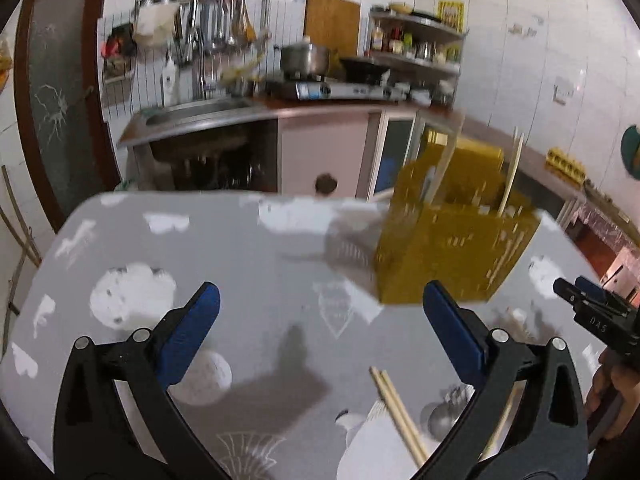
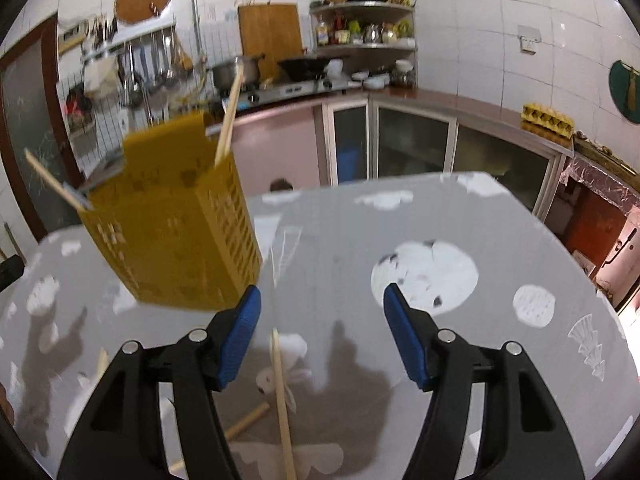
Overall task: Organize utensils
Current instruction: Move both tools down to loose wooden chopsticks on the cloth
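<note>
While both claws tilt downward over the grey patterned worktop (image 1: pixel 248 248), neither grasps anything. Left claw (image 1: pixel 320 320), lower centre of its view: jaws spread wide, released, only bare worktop between them. Right claw (image 2: pixel 320 320), lower centre of its view: jaws parted and empty, with one chopstick (image 2: pixel 284 404) lying on the worktop below the gap. A yellow slotted holder (image 1: pixel 452 248) stands on the worktop, at right of centre in the left view and at left in the right view, with chopsticks rising from its top. A loose pair of chopsticks (image 1: pixel 400 412) lies at lower right of the left view, beside a metal spoon (image 1: pixel 442 420). Behind the worktop: a sink (image 1: pixel 192 114), stove with pot (image 1: pixel 304 58), corner shelf (image 2: pixel 364 40) and white tiled walls.
</note>
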Demonstrator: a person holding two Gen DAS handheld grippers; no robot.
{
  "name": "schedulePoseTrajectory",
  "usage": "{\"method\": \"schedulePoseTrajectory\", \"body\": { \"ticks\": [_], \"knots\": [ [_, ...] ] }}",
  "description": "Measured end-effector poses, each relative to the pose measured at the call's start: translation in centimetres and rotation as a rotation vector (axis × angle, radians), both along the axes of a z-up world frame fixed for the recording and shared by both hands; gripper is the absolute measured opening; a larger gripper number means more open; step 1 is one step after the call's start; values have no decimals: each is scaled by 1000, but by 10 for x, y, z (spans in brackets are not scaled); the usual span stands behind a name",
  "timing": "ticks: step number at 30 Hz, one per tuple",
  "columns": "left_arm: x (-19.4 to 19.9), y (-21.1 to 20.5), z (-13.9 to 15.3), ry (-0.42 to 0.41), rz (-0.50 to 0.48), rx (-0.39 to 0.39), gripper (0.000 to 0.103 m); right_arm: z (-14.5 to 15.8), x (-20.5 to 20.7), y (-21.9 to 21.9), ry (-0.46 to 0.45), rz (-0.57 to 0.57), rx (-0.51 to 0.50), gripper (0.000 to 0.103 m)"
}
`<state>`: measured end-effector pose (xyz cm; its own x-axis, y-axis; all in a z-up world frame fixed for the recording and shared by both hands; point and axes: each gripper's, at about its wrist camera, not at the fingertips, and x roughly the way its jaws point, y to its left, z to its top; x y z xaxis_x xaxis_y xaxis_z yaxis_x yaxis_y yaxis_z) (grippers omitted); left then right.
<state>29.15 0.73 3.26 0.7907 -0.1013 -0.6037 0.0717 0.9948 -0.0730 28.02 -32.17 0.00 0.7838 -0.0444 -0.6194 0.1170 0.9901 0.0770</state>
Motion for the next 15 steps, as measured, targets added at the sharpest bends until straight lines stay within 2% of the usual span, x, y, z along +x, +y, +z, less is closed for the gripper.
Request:
{"method": "schedulePoseTrajectory", "body": {
  "ticks": [7, 15],
  "knots": [
    [7, -15, -45, 145, -6, 24, 98, -24, 18, 11, 115, 26, -25, 63],
    [12, -27, -76, 240, 16, 92, 98, -46, 25, 13, 207, 28, -27, 63]
  ]
}}
